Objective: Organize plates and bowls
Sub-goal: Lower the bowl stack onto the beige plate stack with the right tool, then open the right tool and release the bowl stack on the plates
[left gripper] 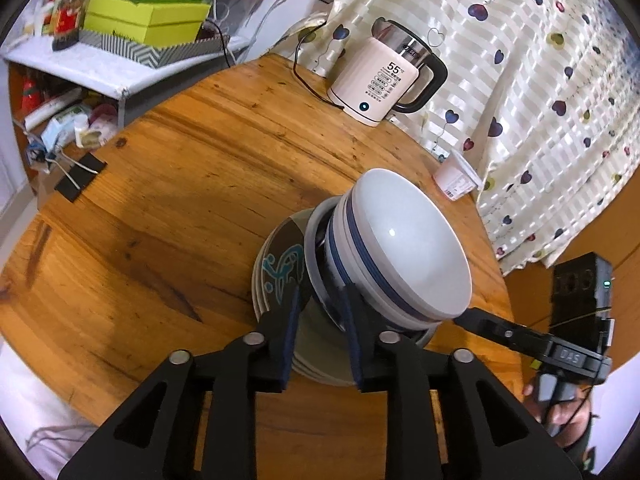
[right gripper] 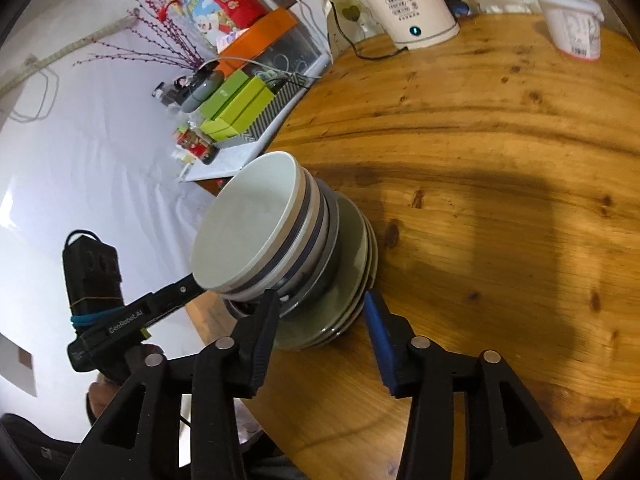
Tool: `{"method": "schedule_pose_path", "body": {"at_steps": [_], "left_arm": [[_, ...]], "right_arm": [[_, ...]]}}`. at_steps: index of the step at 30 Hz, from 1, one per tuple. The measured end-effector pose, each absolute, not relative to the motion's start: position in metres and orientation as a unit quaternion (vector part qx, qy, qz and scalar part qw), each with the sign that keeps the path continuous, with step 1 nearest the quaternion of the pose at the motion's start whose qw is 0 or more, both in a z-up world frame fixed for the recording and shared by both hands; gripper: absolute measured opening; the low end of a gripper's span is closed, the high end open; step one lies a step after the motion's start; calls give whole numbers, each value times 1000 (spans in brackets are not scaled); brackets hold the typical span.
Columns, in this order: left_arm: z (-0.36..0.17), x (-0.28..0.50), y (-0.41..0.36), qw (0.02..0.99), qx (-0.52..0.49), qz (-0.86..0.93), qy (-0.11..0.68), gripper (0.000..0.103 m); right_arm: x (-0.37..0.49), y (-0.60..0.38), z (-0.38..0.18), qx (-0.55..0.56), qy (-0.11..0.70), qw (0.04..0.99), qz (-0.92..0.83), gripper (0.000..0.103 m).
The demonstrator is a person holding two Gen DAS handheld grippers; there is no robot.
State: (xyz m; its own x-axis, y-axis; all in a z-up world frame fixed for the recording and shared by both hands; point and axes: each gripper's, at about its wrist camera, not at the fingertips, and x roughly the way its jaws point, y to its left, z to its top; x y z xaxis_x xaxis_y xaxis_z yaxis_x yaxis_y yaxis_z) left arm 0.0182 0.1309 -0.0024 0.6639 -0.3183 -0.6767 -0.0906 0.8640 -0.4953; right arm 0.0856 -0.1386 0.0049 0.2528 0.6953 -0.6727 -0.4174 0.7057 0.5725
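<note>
Left tongs (left gripper: 320, 316): nearest the left wrist camera, black arms with blue pads, jaws parted; the near rim of the plates lay in the gap, no pad clearly pressing on it.
Plates (left gripper: 276, 268): a short stack on the wooden tabletop (left gripper: 180, 208), near its right edge; the top one was dark with a teal pattern.
Bowls (left gripper: 400, 240): nested on the plates, white with blue bands, the stack leaning right.
Right tongs (left gripper: 472, 318): one finger tip reached in from the right, close against the lower rim of the bowls.
Kettle (left gripper: 384, 76): white, upright at the far edge of the tabletop, before a heart-print curtain (left gripper: 540, 100).
Cup (left gripper: 456, 178): white, between the kettle and the bowls.

Right tongs (right gripper: 320, 312): nearest the right wrist camera, jaws released and apart; the plates' (right gripper: 344, 280) edge sat between the pads, untouched by the right pad.
Bowls (right gripper: 248, 228): atop the plates, leaning left over the tabletop's (right gripper: 480, 160) edge.
Left tongs (right gripper: 188, 286): a finger came in from the left, its tip at the top bowl's rim.
Kettle (right gripper: 404, 0): at the far side, cup (right gripper: 572, 24) to its right.
</note>
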Motion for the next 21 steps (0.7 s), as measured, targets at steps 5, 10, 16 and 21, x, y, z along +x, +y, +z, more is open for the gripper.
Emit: {"method": "schedule_pose_path", "body": {"at_steps": [5, 10, 16, 21], "left_arm": [[5, 10, 125, 890, -224, -41, 396, 50], [11, 3, 115, 899, -192, -19, 393, 53], [16, -4, 105, 906, -156, -2, 394, 53], [14, -5, 104, 904, -155, 6, 399, 53]], "right_arm": [[70, -137, 16, 103, 481, 800, 343, 53], [57, -132, 25, 66, 468, 816, 334, 60], [43, -123, 28, 29, 456, 828, 326, 65], [37, -115, 27, 7, 453, 831, 324, 67]]}}
